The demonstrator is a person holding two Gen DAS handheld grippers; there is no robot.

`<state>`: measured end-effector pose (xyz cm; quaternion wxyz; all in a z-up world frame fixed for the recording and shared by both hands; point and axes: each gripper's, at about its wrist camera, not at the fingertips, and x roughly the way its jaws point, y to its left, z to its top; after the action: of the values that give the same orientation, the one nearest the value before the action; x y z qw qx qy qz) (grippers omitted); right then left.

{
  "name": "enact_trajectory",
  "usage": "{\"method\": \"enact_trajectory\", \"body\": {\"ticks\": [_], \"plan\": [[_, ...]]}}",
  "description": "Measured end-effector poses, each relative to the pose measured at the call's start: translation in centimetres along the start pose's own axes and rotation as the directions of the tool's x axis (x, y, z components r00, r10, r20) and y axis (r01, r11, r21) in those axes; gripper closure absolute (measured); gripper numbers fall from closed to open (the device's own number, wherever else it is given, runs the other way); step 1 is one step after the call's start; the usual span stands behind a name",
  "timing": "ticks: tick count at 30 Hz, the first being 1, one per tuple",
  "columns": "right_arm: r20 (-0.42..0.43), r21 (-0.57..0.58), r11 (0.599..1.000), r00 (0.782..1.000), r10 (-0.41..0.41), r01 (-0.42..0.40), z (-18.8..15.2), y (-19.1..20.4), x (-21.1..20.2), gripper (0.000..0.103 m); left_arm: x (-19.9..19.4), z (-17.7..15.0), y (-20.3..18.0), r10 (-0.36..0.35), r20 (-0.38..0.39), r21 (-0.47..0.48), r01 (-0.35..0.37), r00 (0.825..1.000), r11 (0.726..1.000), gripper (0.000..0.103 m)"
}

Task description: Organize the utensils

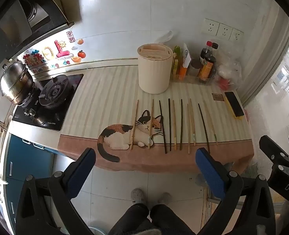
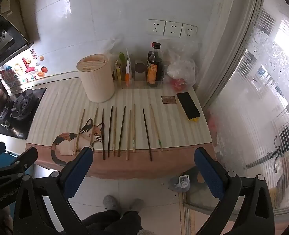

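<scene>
The left gripper (image 1: 145,160) hung with its jaws spread wide and nothing between them, held out over the floor just short of the counter's (image 1: 109,90) front edge. The right gripper (image 2: 143,157) stood the same way, wide apart and empty, its left finger (image 2: 79,166) overlapping the near rim of the cat-print mat (image 2: 66,105) in its own view.

The chopsticks (image 1: 170,124) lay in a loose row on the mat, side by side and roughly parallel, dark and pale ones mixed, their near ends close to the mat's pink border (image 1: 164,156) and the counter's front lip. Behind the row stood the cream utensil holder (image 1: 154,68), upright, a short gap of bare mat between it and the far tips.

Right of the row the mat lay open as far as a phone (image 1: 233,105) near the right edge. Left of it a wide bare stretch ran to the gas hob (image 1: 52,98), where a steel pot (image 1: 15,82) sat. Bottles (image 1: 208,66) and a plastic bag (image 1: 229,72) crowded the back right corner against the wall. Slippered feet (image 1: 138,194) stood on the floor below the front edge
</scene>
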<state>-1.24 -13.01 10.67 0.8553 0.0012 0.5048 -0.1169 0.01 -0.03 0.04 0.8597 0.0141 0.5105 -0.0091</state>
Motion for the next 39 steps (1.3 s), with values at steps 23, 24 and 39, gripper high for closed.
{"method": "enact_trajectory", "body": {"ticks": [23, 24, 39], "plan": [[0.002, -0.001, 1.000, 1.000, -0.003, 0.003, 0.0, -0.3, -0.4, 0.000, -0.4, 0.1, 0.4, 0.001, 0.013, -0.003, -0.001, 1.000, 1.000, 0.000], [0.002, 0.000, 1.000, 1.000, -0.003, 0.003, 0.0, -0.3, -0.4, 0.000, -0.5, 0.1, 0.4, 0.000, 0.015, -0.004, 0.000, 1.000, 1.000, 0.000], [0.009, -0.003, 1.000, 1.000, -0.001, 0.001, 0.4, -0.9, -0.3, 0.000, -1.1, 1.1, -0.1, 0.004, 0.026, -0.002, -0.004, 1.000, 1.000, 0.000]]}}
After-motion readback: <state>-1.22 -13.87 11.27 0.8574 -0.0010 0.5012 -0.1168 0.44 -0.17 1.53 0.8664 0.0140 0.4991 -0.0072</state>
